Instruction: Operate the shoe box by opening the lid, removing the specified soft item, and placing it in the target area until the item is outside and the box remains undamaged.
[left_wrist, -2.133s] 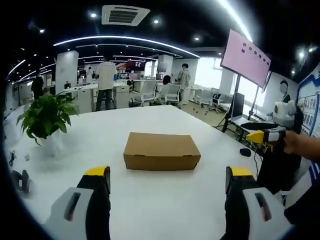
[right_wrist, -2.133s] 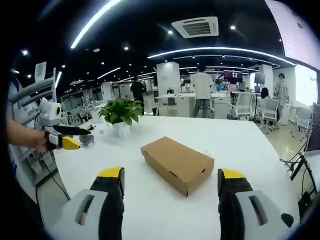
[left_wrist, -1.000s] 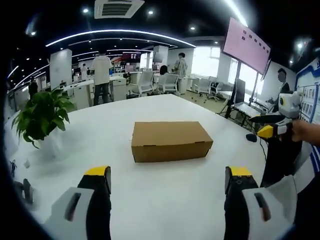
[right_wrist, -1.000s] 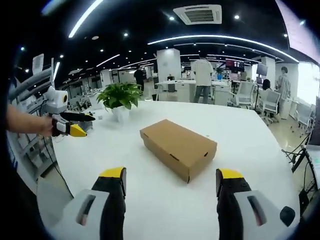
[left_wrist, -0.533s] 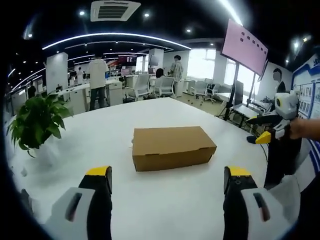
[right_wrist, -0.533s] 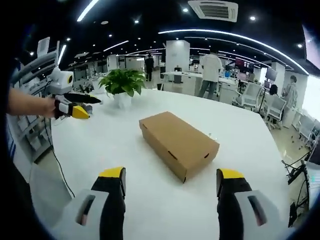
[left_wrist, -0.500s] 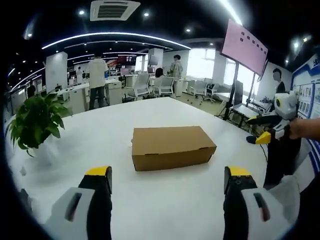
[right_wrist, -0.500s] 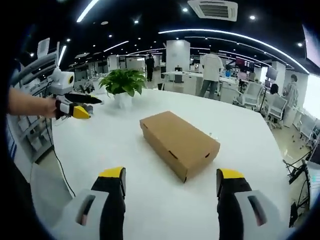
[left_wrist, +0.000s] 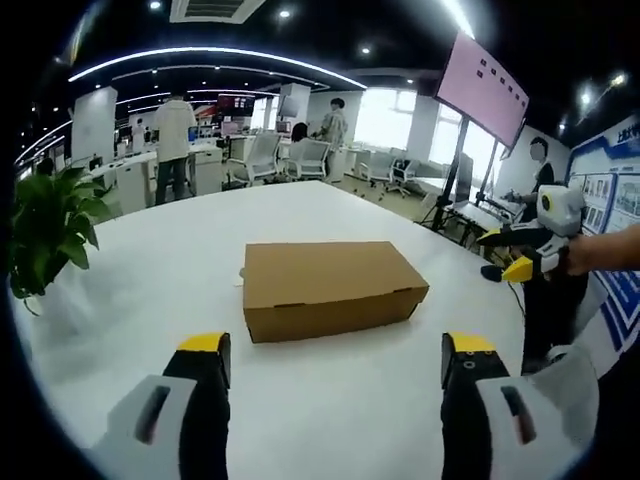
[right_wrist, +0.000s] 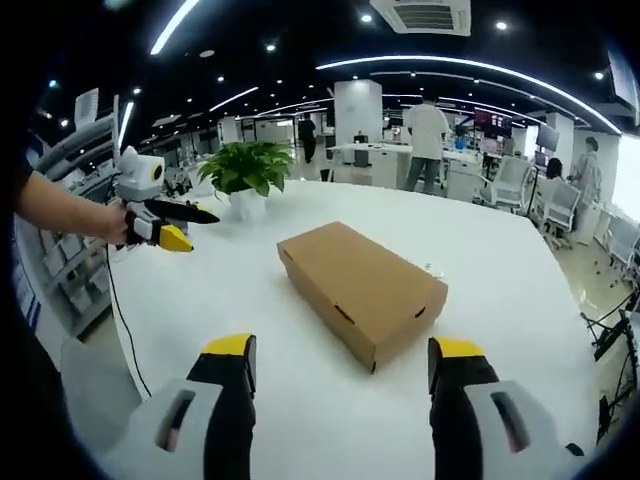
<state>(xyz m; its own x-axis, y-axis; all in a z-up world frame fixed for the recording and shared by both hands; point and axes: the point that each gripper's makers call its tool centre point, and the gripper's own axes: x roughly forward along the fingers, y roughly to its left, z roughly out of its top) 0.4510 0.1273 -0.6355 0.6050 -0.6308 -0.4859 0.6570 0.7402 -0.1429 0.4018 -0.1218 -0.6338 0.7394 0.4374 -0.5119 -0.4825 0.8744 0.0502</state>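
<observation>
Shoe box (left_wrist: 328, 287) of plain brown cardboard lies flat near the middle of the white desk (left_wrist: 150, 300), its lid closed. In the left gripper view the left tool (left_wrist: 328, 370) stands on the near side of the box, its yellow-tipped jaws spread wide and holding nothing; the right tool (left_wrist: 515, 262) shows at the far right, held in a hand (left_wrist: 590, 254). In the right gripper view the right tool (right_wrist: 340, 365) is likewise wide open and empty, apart from the box (right_wrist: 362, 288). A potted plant (right_wrist: 245, 172) stands on the desk beyond it, left, and the left tool (right_wrist: 175, 228) hovers at the desk's left edge.
</observation>
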